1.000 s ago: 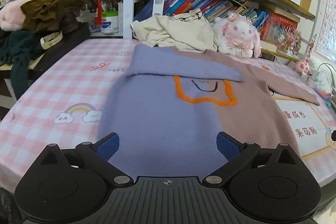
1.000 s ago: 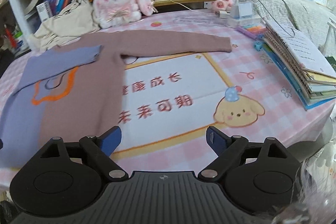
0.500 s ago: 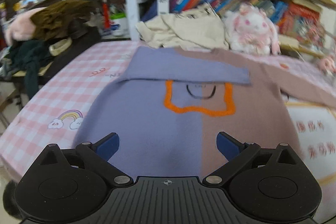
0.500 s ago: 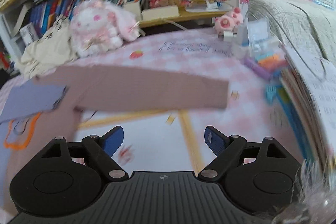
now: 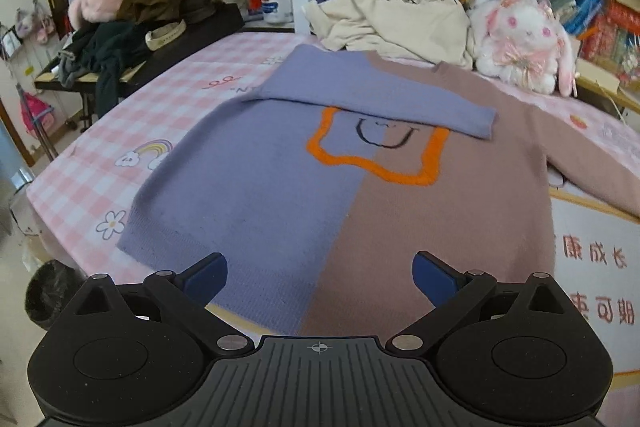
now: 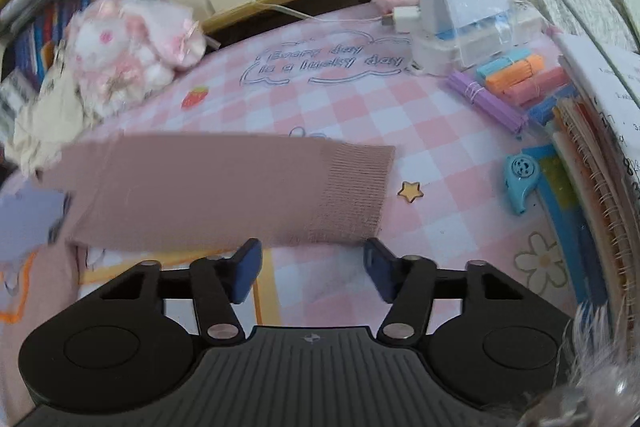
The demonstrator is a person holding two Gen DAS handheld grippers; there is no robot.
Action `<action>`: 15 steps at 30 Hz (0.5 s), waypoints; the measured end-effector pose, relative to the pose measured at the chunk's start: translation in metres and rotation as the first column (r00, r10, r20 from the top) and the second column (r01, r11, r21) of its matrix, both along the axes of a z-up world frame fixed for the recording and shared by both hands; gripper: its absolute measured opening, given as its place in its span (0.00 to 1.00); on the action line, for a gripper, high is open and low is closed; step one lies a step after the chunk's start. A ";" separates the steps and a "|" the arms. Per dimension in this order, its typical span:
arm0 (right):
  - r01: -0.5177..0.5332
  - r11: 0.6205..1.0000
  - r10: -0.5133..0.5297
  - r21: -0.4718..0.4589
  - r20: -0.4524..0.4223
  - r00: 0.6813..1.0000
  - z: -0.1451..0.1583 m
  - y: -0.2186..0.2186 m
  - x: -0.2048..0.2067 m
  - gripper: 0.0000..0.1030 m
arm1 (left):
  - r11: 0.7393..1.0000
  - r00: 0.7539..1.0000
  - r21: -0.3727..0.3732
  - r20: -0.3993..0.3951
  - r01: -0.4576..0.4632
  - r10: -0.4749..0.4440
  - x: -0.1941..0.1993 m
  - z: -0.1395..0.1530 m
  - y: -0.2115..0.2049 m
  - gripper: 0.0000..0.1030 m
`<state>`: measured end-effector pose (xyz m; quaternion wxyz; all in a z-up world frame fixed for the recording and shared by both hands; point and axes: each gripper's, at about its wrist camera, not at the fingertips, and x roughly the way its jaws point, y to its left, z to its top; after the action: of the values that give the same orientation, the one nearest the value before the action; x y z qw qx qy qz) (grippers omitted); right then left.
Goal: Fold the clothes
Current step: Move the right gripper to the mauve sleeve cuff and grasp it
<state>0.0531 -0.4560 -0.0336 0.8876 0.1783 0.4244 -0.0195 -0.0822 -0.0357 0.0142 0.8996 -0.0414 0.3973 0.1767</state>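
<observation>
Your left gripper [image 5: 320,273] hangs spread wide over the two-tone sweater's [image 5: 328,187] hem, empty. Your right gripper [image 6: 312,269] – jaws apart, gripping nothing – sits just short of the brown sleeve's [image 6: 224,191] ribbed cuff; beyond, the tablecloth [image 6: 320,107] reads "Every day is a lucky day".

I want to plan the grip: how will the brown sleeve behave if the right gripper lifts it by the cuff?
The brown sleeve is soft knit lying flat, so it will probably droop and trail. Its ribbed cuff looks thicker, likely easier to pinch.
</observation>
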 end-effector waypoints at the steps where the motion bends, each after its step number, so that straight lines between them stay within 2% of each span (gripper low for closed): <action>1: 0.013 1.000 -0.013 0.015 0.005 1.000 -0.001 -0.003 0.002 0.44 | 1.000 1.000 0.009 -0.005 0.003 -0.003 -0.001 0.001 -0.003 0.97; 3: 0.039 0.998 -0.040 0.048 0.015 0.999 -0.002 -0.010 0.006 0.38 | 0.999 1.000 0.031 -0.012 -0.009 0.009 -0.005 0.003 -0.005 0.97; 10: 0.130 0.963 -0.146 0.237 0.051 0.988 -0.010 -0.029 0.025 0.37 | 0.994 0.998 0.099 -0.023 -0.056 0.059 -0.019 0.017 -0.006 0.97; 15: 0.147 0.958 -0.163 0.246 0.046 0.985 -0.010 -0.036 0.038 0.37 | 0.986 0.995 0.139 -0.020 -0.091 0.094 -0.029 0.026 -0.004 0.97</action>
<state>0.0912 -0.4923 -0.0432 0.8685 0.3183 0.3787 -0.0314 -0.1116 -0.0393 0.0402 0.8857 0.0047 0.3938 0.2458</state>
